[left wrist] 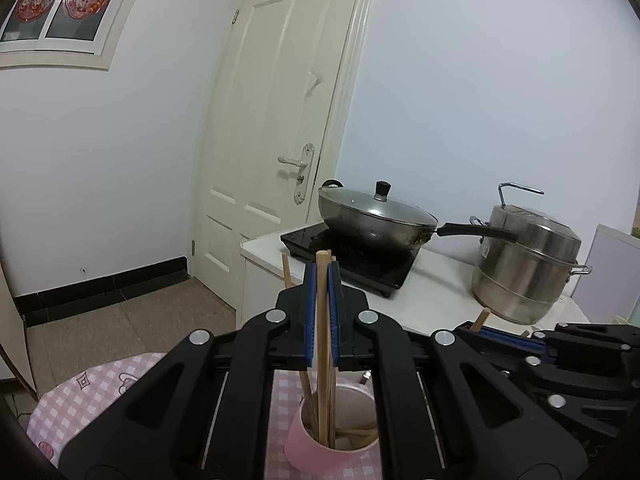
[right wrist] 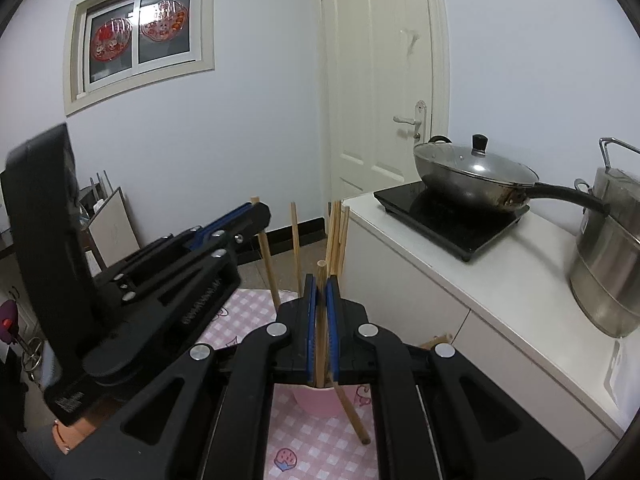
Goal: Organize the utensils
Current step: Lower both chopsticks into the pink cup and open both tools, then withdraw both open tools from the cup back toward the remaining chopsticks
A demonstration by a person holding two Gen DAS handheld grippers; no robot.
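A pink cup (left wrist: 332,446) stands on the pink checked tablecloth (left wrist: 92,392) and holds several wooden chopsticks. My left gripper (left wrist: 321,276) is shut on one upright chopstick (left wrist: 322,344) whose lower end is inside the cup. My right gripper (right wrist: 320,286) is shut on another chopstick (right wrist: 321,320) above the same cup (right wrist: 316,402). In the right wrist view the left gripper (right wrist: 256,210) shows at the left, holding its chopstick (right wrist: 269,264). One chopstick (right wrist: 352,414) lies slanted on the cloth beside the cup.
A white counter (right wrist: 460,280) stands to the right with a black induction hob (right wrist: 452,216), a lidded wok (right wrist: 472,176) and a steel steamer pot (left wrist: 524,264). A cream door (left wrist: 276,120) and a window (right wrist: 140,44) are behind.
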